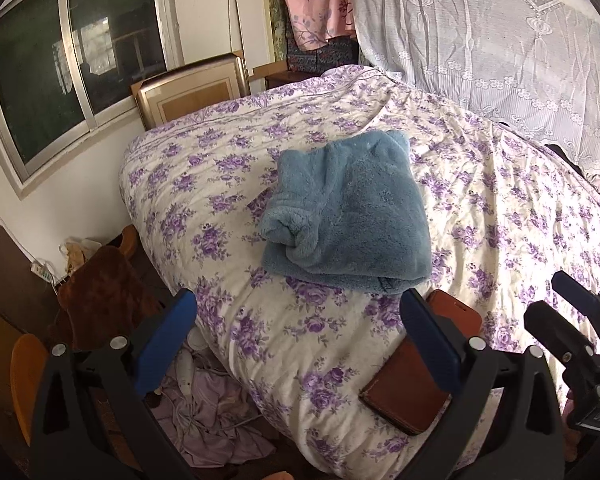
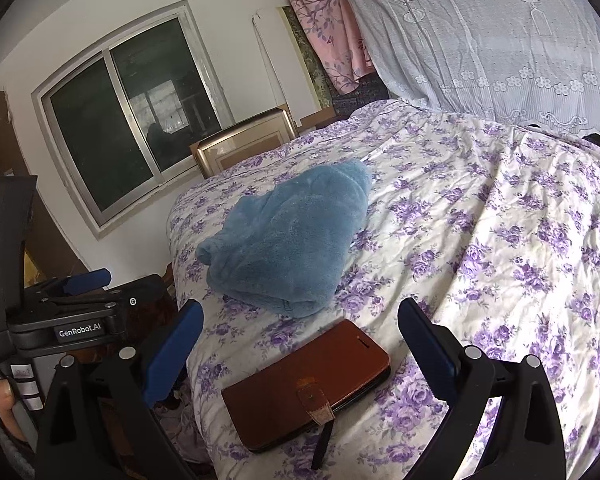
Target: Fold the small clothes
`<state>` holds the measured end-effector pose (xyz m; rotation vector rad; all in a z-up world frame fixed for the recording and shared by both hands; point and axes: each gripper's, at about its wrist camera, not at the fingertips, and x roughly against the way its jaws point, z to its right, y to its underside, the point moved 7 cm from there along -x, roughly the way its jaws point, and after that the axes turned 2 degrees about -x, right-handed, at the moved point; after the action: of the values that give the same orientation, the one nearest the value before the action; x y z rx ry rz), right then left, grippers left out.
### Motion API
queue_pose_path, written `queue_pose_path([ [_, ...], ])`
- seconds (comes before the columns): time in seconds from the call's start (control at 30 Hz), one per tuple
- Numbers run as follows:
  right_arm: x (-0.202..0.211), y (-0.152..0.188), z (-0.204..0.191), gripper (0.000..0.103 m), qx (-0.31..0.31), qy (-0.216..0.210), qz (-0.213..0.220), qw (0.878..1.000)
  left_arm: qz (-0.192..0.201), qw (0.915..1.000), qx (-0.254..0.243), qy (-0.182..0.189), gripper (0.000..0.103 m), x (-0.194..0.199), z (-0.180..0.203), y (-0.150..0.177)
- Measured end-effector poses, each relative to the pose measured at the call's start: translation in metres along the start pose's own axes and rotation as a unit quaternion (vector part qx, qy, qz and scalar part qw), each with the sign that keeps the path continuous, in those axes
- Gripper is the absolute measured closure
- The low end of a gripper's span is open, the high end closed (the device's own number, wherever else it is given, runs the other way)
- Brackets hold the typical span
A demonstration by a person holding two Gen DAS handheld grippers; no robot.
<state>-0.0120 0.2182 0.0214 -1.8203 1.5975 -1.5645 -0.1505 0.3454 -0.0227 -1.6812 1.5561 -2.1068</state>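
Lying folded on the quilt (image 1: 500,208), blue fleece garment (image 1: 346,212) beyond both spread tongs (image 2: 300,344).

One blue fluffy top, one brown case, two grippers, one bed.

There is one blue fluffy top (image 1: 346,210), folded up in the middle of the one bed (image 1: 500,220) with purple flowers on its cover. One brown phone case (image 2: 304,384) lies near, at the bed's close edge. Two grippers show: the left gripper (image 1: 298,342) and the right gripper (image 2: 300,350), each with two blue pads set wide apart, four pads in all. Far off are one window (image 2: 128,120), one gold picture frame (image 1: 192,94), one pink cloth (image 1: 320,4) and one white lace curtain (image 1: 500,40).
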Motion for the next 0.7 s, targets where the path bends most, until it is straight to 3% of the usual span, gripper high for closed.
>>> queue_pose_path([
  [0.3, 0.0058, -0.0002, -0.0001, 0.005, 0.006, 0.002, 0.007, 1.000, 0.002, 0.9999, -0.006, 0.010, 0.004, -0.0006, 0.0085, 0.0025],
  [0.7, 0.0085, -0.0018, 0.0018, 0.005, 0.001, 0.004, 0.009, 1.000, 0.004, 0.9999, -0.010, -0.009, 0.004, -0.0015, 0.0090, 0.0038],
])
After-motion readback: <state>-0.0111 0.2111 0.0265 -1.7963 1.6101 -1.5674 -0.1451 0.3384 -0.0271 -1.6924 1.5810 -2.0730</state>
